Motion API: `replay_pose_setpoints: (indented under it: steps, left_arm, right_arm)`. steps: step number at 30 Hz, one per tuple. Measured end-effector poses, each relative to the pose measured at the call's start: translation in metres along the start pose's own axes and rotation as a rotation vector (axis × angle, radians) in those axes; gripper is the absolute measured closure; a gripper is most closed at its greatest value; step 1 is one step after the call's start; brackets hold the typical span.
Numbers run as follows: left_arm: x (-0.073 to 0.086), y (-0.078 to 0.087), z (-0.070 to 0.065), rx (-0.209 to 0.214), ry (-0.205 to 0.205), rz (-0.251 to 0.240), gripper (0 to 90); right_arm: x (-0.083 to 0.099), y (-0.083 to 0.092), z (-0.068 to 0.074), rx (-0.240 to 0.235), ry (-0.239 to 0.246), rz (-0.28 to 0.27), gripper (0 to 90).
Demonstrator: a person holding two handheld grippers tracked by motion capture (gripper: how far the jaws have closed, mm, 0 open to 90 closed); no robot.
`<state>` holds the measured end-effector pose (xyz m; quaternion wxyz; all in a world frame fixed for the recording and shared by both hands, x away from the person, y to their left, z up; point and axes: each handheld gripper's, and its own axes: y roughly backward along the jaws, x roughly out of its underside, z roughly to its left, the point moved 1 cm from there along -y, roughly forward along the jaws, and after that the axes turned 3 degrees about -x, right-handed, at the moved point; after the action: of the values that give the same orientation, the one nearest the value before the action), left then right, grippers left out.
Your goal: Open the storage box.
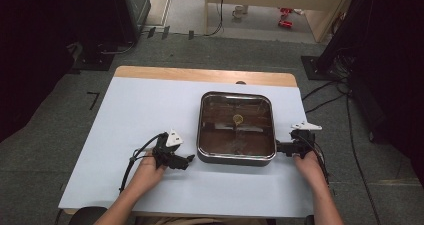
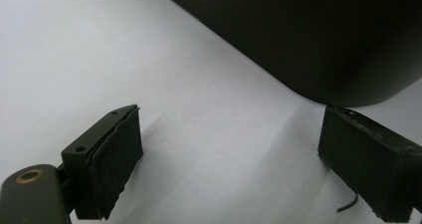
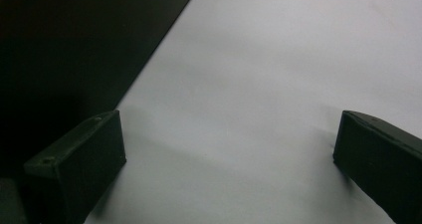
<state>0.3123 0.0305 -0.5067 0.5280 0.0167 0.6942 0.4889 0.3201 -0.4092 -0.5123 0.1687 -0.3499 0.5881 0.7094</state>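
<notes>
- We hold the left gripper point(image 2: 229, 159) with its jaws spread wide and nothing but the pale table sheet point(image 2: 99, 59) between them.
- Just ahead of those jaws, toward their right one, we see the dark rounded corner of the square pan point(image 2: 318, 40), close but apart from the pads.
- We hold the right gripper point(image 3: 229, 169) with its jaws wide apart too, with bare sheet between them.
- The pan's dark side wall runs just beside its left jaw.
- From above, the pan point(image 1: 236, 127) sits between our two grippers, the left gripper point(image 1: 186, 161) near its front left corner, the right gripper point(image 1: 281, 147) at its right side.
</notes>
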Motion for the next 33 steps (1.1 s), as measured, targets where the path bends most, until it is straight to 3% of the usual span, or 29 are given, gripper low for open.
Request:
replay_pose_setpoints:
  steps: [5,8,10,14,16,18,19,20,26,28,31,33]
  left_arm:
    - [-0.006,0.0,0.003,0.017,-0.014,0.053,11.5]
    - [-0.013,0.001,0.008,0.04,-0.02,0.112,14.4]
    - [-0.014,0.002,0.009,0.046,-0.022,0.117,14.4]
    - [-0.016,0.004,0.017,0.095,0.015,0.128,14.3]
    - [-0.017,0.007,0.021,0.094,0.001,0.144,14.3]
    - [-0.018,0.01,0.024,0.059,0.001,0.159,20.8]
    - [-0.018,0.011,0.027,0.064,0.007,0.166,26.7]
    - [-0.02,0.012,0.031,0.094,0.038,0.18,27.2]
    - [-0.029,0.021,0.037,0.117,0.059,0.166,28.8]
    - [-0.034,0.024,0.038,0.114,0.053,0.152,29.8]
    - [-0.043,0.029,0.038,0.078,0.003,0.134,35.1]
    - [-0.048,0.032,0.039,0.104,0.019,0.112,34.7]
  right_arm:
    - [0.0,0.0,0.0,0.0,0.0,0.0,0.0]
    - [0.0,0.0,0.0,0.0,-0.001,-0.001,0.0]
    - [0.0,0.0,0.0,0.0,-0.001,-0.001,0.0]
    - [0.0,0.0,0.0,0.001,-0.001,-0.002,0.0]
    - [0.0,0.0,0.0,0.001,0.0,-0.002,0.0]
    - [0.0,0.0,0.0,0.001,0.0,-0.002,0.0]
    - [0.0,0.0,0.0,0.001,0.0,-0.002,0.0]
    - [0.0,0.0,0.0,0.002,0.0,-0.001,0.0]
    - [0.0,0.0,0.001,0.004,0.001,-0.002,0.0]
    - [0.0,0.0,0.0,0.004,0.002,-0.002,0.0]
    - [0.0,0.0,0.0,0.003,0.001,-0.002,0.0]
    - [0.0,0.0,0.0,0.003,0.0,-0.002,0.0]
